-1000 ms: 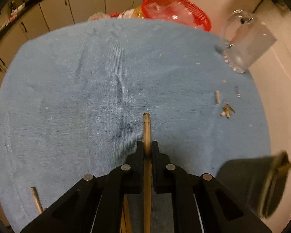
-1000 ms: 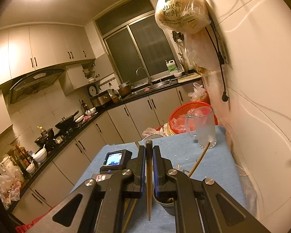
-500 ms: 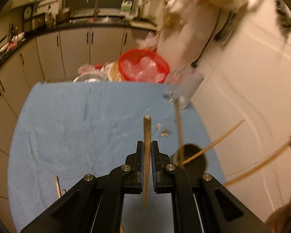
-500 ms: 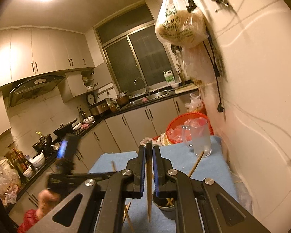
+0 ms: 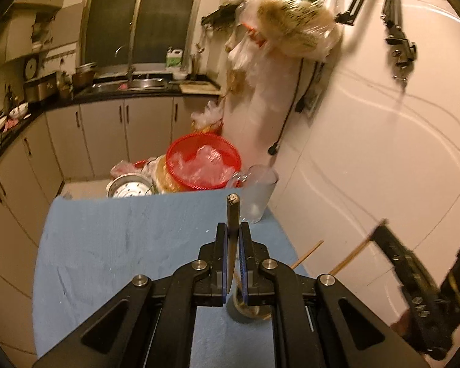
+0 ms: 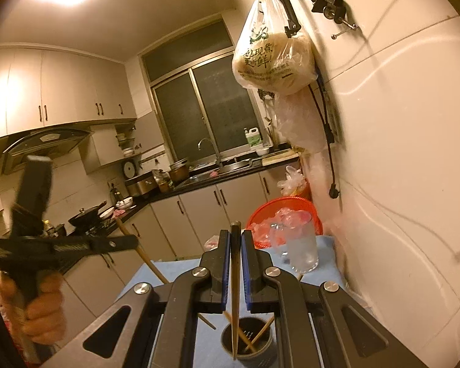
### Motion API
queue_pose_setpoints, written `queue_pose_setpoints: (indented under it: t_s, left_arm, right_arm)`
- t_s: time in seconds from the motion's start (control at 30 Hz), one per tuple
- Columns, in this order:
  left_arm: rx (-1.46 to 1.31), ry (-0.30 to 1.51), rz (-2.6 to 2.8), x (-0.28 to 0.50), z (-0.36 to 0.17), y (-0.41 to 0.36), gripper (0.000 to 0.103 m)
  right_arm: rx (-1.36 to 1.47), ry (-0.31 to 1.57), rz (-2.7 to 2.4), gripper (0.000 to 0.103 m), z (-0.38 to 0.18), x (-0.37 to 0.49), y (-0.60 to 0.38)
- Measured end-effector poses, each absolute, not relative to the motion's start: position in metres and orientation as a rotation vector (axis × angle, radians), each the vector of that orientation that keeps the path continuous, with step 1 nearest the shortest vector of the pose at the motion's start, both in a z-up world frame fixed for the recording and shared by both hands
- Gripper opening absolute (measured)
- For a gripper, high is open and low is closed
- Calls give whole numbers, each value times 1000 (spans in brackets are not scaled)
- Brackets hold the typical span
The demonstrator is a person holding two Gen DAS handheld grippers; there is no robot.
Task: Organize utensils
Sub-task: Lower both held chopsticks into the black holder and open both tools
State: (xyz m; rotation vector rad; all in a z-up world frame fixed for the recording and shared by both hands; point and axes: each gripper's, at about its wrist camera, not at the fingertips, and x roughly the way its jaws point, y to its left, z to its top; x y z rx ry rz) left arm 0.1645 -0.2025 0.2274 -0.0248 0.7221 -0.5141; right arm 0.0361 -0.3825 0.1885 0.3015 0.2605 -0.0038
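Note:
My left gripper [image 5: 233, 228] is shut on a wooden chopstick [image 5: 233, 208] that stands upright between its pads, high above the blue towel [image 5: 122, 245]. Just below it sits a dark cup [image 5: 245, 309] holding several chopsticks. My right gripper [image 6: 235, 234] is shut on another chopstick [image 6: 234, 291], whose lower tip hangs inside the same cup [image 6: 247, 345]. In the right wrist view, the left gripper [image 6: 133, 242] shows at the left with its chopstick [image 6: 144, 256], held by a hand [image 6: 43, 309]. The right gripper [image 5: 380, 236] shows at the right edge of the left wrist view.
A glass mug [image 5: 259, 193] stands at the towel's far right corner by the white wall. A red basket [image 5: 204, 165] with plastic and a metal pot lie beyond the table's far edge. A loose chopstick [image 6: 207, 322] lies on the towel left of the cup.
My left gripper has lifted its chopstick off the towel, risen high and tilted up, so the kitchen fills its view. The right gripper has risen slightly with its chopstick.

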Motion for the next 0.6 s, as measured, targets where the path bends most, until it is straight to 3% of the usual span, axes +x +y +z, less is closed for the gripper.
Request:
queue_pose_setpoints:
  t_s: [0.6]
  left_arm:
    - [11, 803, -571, 174, 181, -241, 7]
  right_arm:
    - [282, 247, -26, 8, 198, 59, -389]
